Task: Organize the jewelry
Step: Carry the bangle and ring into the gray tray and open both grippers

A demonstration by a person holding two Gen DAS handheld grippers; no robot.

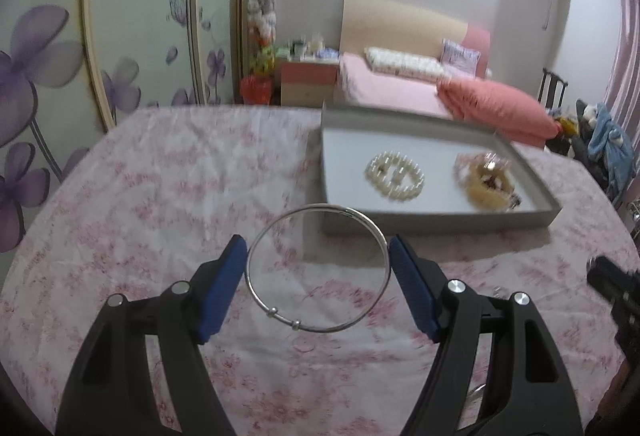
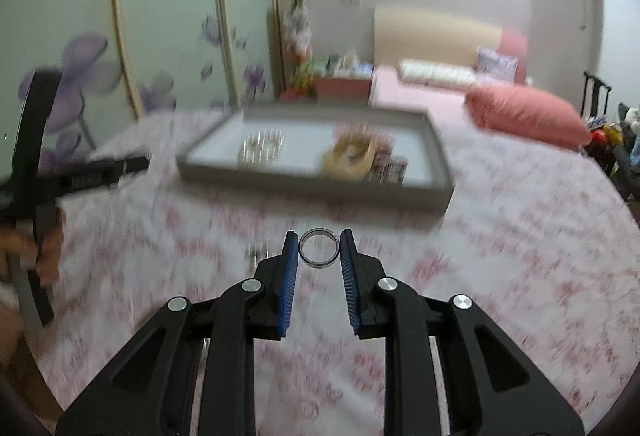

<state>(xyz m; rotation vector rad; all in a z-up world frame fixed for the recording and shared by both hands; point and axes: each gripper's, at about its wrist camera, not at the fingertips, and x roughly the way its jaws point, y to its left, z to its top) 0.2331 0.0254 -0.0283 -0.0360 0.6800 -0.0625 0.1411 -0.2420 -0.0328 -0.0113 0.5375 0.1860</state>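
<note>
Two hand-held grippers up over the counter (image 1: 168,172), each with a piece of jewelry. Taking the grey tray (image 1: 440,214) as the landmark for everything.

Left hand-held gripper (image 1: 318,270): spread wide, blue pads (image 1: 224,288) pressing on opposite sides of a thin silver bangle (image 1: 256,294). Hoop clamped across its width, face tipped up toward the camera, so no real long axis, just a near-round ring. Two tiny beads on the wire at the edge away from the tray, a small clasp-looking joint on the edge closest to it. Held clear of the pink floral cloth, just short of the tray's near left corner.

Right hand-held gripper (image 2: 319,254): much narrower, pinched on a small dark metal ring (image 2: 319,265) right at the fingertips. Band standing on edge, its hole facing the camera, so axis running roughly along the fingers toward the tray. Sitting in front of the tray's near wall, about mid-length, off the cloth. Background badly smeared in the right wrist view.

Inside the tray: pearl bracelet (image 1: 394,176) toward the left-middle, a tangle of amber and pinkish beaded stuff (image 1: 486,180) toward the right end. Can't separate that pile into pieces, too blurry.

Also something small and shiny (image 2: 256,251) on the cloth just on the near side of the tray; can't tell what.
</note>
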